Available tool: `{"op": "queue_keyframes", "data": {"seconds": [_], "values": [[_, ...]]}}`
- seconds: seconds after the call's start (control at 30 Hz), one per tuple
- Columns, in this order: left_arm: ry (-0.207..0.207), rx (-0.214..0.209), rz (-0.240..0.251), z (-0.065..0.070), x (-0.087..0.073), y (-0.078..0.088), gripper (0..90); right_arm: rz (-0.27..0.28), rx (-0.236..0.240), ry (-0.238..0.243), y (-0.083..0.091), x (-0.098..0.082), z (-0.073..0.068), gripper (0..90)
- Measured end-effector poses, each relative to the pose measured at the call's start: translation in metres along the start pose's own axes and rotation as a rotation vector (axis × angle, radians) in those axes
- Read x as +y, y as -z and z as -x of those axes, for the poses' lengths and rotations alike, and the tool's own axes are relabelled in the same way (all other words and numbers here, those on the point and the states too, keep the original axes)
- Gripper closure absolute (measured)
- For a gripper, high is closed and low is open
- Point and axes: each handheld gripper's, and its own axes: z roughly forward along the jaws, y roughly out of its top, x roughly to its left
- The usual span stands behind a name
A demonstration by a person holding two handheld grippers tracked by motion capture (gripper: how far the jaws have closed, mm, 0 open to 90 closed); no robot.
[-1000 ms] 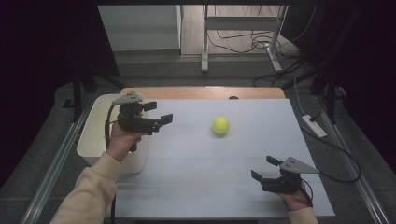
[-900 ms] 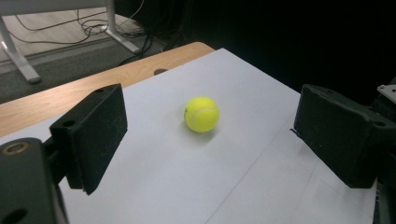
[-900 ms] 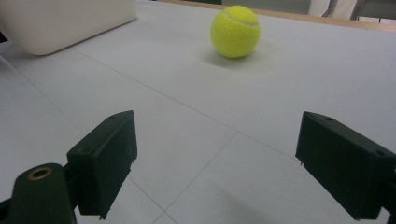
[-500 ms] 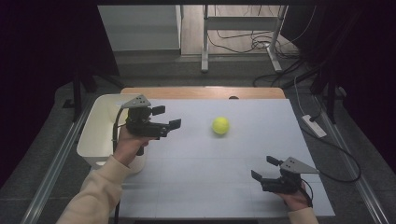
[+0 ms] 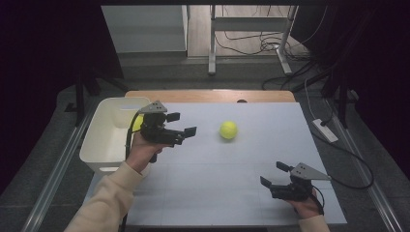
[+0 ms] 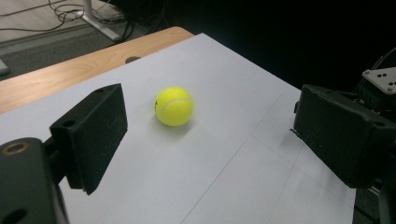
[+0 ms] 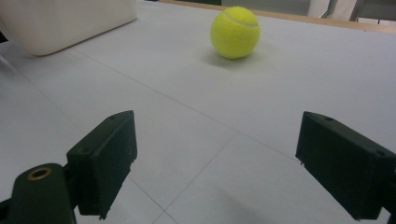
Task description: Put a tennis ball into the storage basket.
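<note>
A yellow tennis ball (image 5: pixel 228 130) lies on the white table sheet (image 5: pixel 217 183), right of centre toward the far side. My left gripper (image 5: pixel 182 123) hovers open and empty just left of it, jaws pointing at the ball (image 6: pixel 174 106), which sits apart ahead of the left gripper (image 6: pixel 211 112). My right gripper (image 5: pixel 273 174) rests open and empty near the table's front right; from the right gripper (image 7: pixel 215 135) the ball (image 7: pixel 235 31) lies well ahead. A second yellow ball (image 5: pixel 138 122) peeks out in the bin, partly hidden by the left gripper.
A white plastic bin (image 5: pixel 106 137) stands at the table's left edge, also seen as the bin (image 7: pixel 65 21). A bare wooden strip (image 5: pixel 208 95) runs along the far edge. The right gripper's grey plate (image 6: pixel 380 80) appears far off. Cables lie on the floor behind.
My left gripper has moved right, away from the bin and closer to the ball on the table, jaws staying open. The right gripper and the ball have not moved.
</note>
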Motion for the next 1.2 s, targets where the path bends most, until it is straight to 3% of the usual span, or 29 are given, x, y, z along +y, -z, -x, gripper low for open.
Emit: {"op": "queue_keyframes", "data": {"seconds": [0.53, 1.2], "values": [[-0.011, 0.024, -0.035, 0.004, 0.000, -0.019, 10.5, 0.001, 0.004, -0.007, 0.000, 0.001, 0.000, 12.4], [-0.025, 0.003, -0.071, 0.009, -0.001, -0.041, 10.5, 0.001, 0.005, -0.011, -0.003, 0.001, 0.001, 12.5]]}}
